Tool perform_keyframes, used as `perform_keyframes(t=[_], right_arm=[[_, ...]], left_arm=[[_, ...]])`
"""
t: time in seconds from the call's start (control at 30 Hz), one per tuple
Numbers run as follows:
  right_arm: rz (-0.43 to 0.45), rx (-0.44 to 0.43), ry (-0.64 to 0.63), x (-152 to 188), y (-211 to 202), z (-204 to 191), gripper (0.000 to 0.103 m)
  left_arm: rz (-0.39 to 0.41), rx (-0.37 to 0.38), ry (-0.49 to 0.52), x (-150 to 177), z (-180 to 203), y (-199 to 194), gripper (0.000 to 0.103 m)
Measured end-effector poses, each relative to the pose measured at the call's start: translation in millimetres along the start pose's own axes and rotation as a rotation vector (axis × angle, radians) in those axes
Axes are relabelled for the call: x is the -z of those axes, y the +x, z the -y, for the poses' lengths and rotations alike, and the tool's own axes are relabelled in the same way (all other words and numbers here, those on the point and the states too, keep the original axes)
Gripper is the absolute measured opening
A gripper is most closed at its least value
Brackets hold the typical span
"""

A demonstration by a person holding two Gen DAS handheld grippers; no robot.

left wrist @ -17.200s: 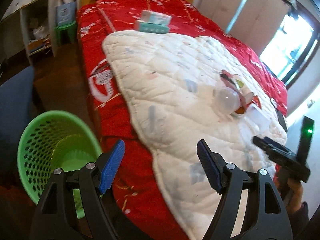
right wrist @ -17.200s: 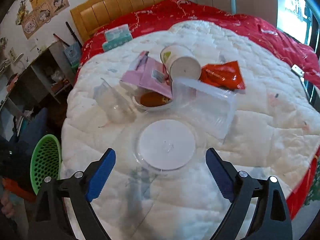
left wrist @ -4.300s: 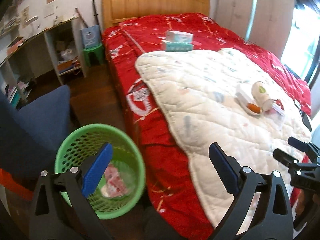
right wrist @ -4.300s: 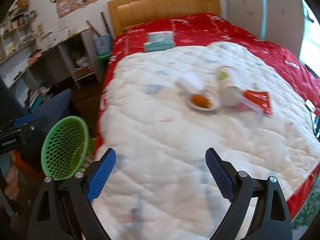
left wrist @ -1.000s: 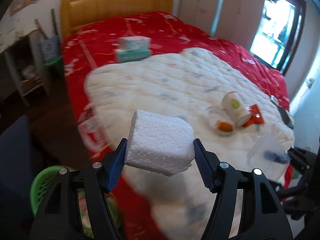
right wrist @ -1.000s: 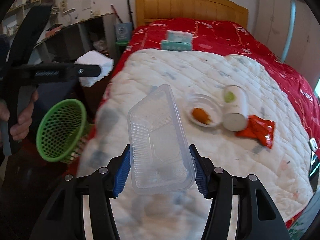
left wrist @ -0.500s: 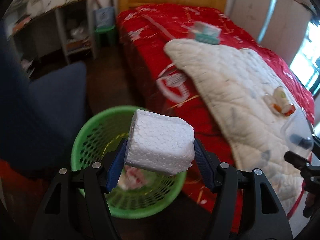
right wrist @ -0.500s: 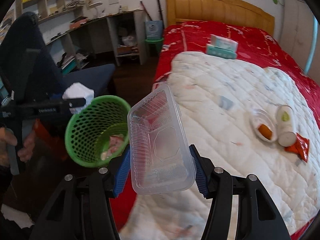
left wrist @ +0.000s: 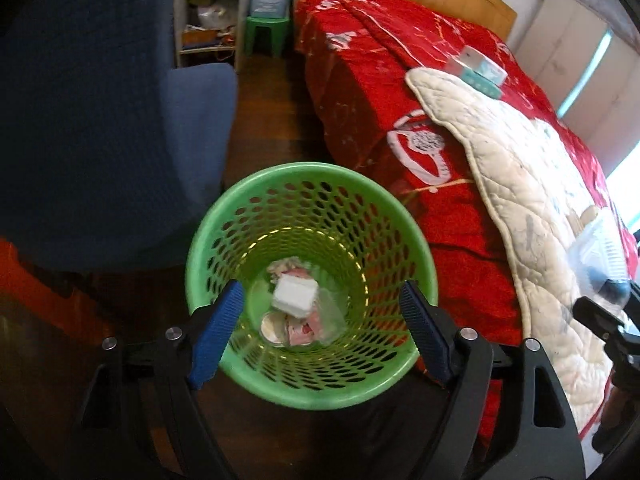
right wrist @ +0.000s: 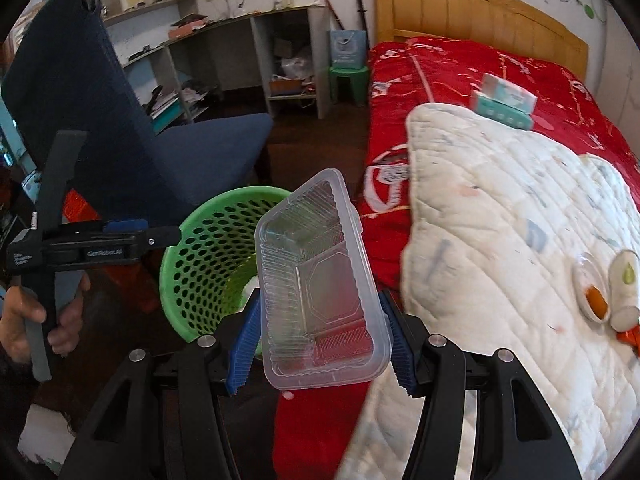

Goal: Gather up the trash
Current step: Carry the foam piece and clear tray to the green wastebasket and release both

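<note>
Your left gripper (left wrist: 320,328) has its jaws opening over the green basket (left wrist: 224,216), nothing between them; the foam block (left wrist: 295,295) lies inside. Your right gripper (right wrist: 320,344) is clamped on the clear tray (right wrist: 320,280). Next, carry it over the basket and release.

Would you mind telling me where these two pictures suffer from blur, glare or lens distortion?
Left wrist view: overexposed window at the right edge, green basket slightly motion-smeared, dark fisheye corners. Right wrist view: white quilt and its trash blurred, clear plastic container sharp, headboard bowed by the lens.
</note>
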State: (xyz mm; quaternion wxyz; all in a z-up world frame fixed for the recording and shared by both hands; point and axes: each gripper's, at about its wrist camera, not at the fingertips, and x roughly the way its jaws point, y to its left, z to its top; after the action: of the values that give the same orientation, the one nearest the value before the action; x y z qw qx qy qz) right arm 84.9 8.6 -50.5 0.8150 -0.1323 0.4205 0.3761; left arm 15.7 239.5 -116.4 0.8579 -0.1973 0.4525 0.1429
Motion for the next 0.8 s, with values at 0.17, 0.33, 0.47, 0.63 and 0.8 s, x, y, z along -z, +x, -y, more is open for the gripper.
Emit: perform_keyframes(t=[0.17, 0.33, 0.47, 0.63, 0.8], right_arm=[[-0.024, -0.033, -0.018, -12.7, 23.8, -24.3, 0.055], [-0.054, -0.072, -0.015, -20.2, 51.3, -45.8, 0.055], [-0.069, -0.095, -0.005, -25.0, 68.4, -57.2, 0.056], [-0.061, -0.127, 0.034, -24.5, 74.8, -59.7, 0.069], [-0.052, -0.110, 0.031, -16.9, 64.5, -54.5, 0.074]], left_arm=[[0.024, -0.010, -0.042, 7.2, -19.5, -15.0, 0.081], [0.046, -0.013, -0.075, 10.0, -35.4, -26.7, 0.083], [0.058, -0.013, -0.090, 11.4, -42.5, -32.8, 0.084], [0.057, -0.007, -0.104, 11.9, -45.1, -33.4, 0.085], [0.048, 0.002, -0.088, 11.7, -33.2, -27.6, 0.086]])
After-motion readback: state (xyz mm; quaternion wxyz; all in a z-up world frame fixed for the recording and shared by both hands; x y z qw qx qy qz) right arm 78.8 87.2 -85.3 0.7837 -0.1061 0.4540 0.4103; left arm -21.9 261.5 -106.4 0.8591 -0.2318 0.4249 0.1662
